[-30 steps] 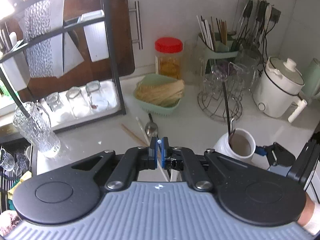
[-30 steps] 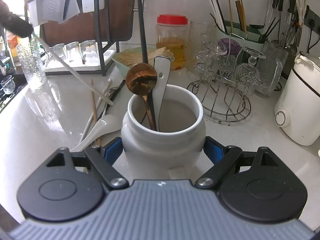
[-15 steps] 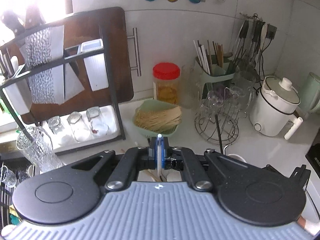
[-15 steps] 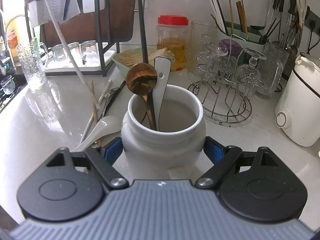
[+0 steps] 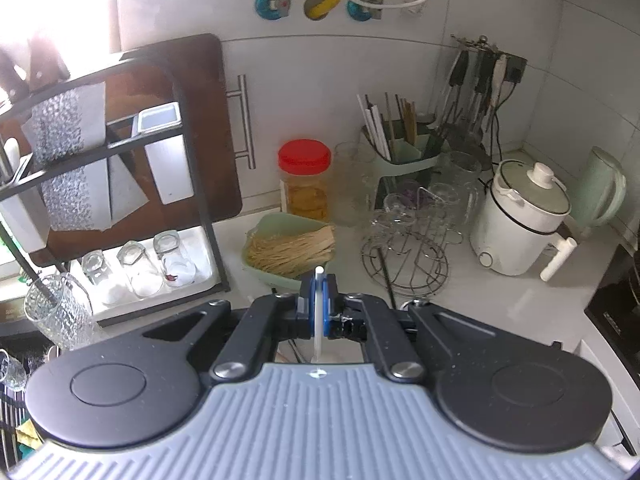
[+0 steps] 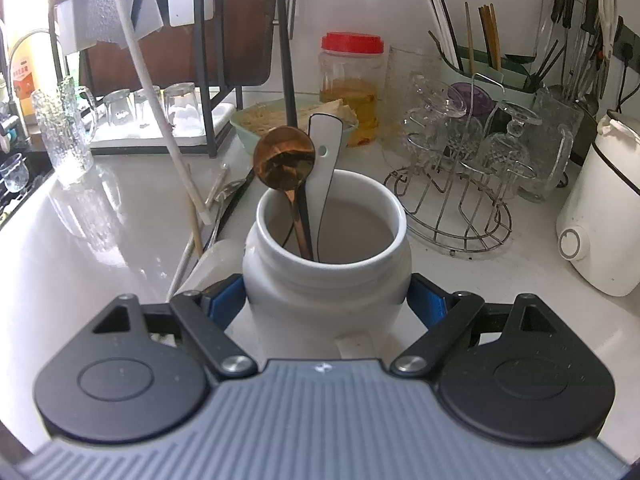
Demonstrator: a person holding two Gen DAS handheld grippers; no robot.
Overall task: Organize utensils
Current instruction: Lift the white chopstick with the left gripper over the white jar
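I am clamping my left gripper (image 5: 319, 304) on a white chopstick (image 6: 156, 108), lifted clear of the desk (image 6: 92, 248). My right gripper (image 6: 326, 300) is bracing the white jar (image 6: 326, 276), its fingers pressed against both sides. Progress looks partial: a copper spoon (image 6: 285, 162), a white spoon (image 6: 326, 160) and a black utensil (image 6: 286, 72) are sitting in the jar, while loose utensils (image 6: 212, 216) are lying at about ten o'clock from it. The glossy white desk is looking crowded, with a glass rack (image 6: 460, 184) around two o'clock and a dish rack (image 5: 120, 184) by the tiled wall.
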